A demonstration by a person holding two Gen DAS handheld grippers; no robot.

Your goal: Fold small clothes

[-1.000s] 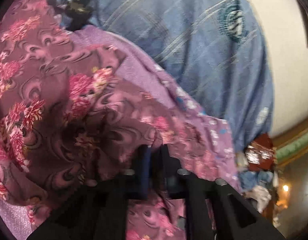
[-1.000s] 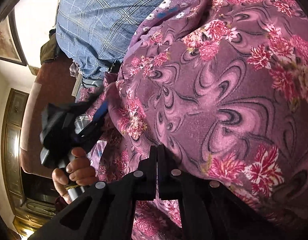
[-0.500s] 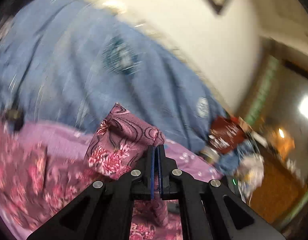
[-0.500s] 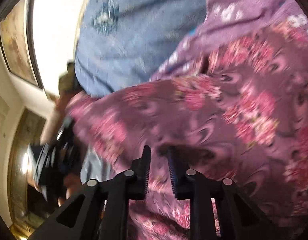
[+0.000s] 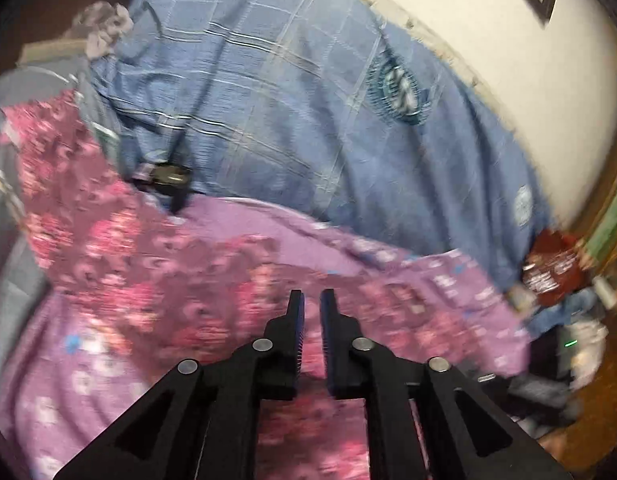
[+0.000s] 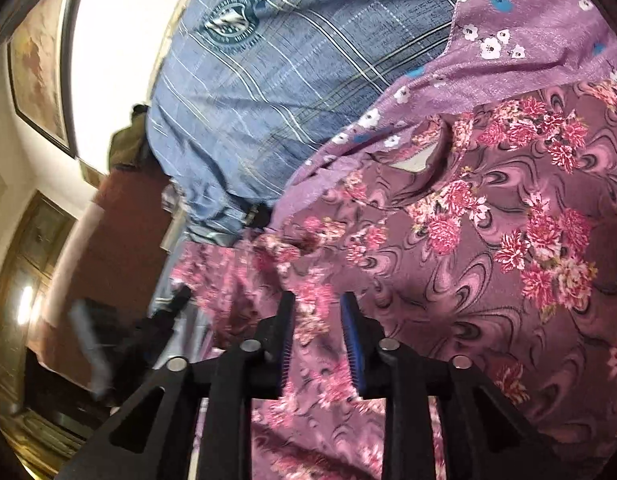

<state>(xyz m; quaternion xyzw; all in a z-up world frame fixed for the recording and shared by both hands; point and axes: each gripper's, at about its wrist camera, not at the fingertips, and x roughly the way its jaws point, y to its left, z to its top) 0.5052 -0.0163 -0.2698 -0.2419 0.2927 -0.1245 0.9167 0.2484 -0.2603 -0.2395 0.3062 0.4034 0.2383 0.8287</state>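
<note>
A maroon garment with pink flowers (image 5: 148, 264) lies spread on a purple cloth with small white flowers (image 5: 88, 380). My left gripper (image 5: 310, 300) hovers over the garment. Its jaws are opening, a narrow gap shows between them, and nothing is in it. In the right wrist view the same garment (image 6: 488, 260) fills the right side, partly doubled over itself. My right gripper (image 6: 318, 300) stands above its near edge with jaws opening; the cloth shows behind the gap and the pads do not press it. A blurred dark shape (image 6: 164, 320) at lower left looks like my left gripper.
A blue plaid sheet (image 5: 288, 100) covers the bed behind the purple cloth (image 6: 528, 32). A small dark clip-like object (image 5: 168, 174) rests on it. A red-brown item (image 5: 548, 272) and other clothes lie at the right. A framed picture (image 6: 36, 72) hangs on the wall.
The left gripper, shut on a raised garment corner half a second ago, has let go and the cloth has dropped flat. The right jaws have spread wider. Both grippers have lifted.
</note>
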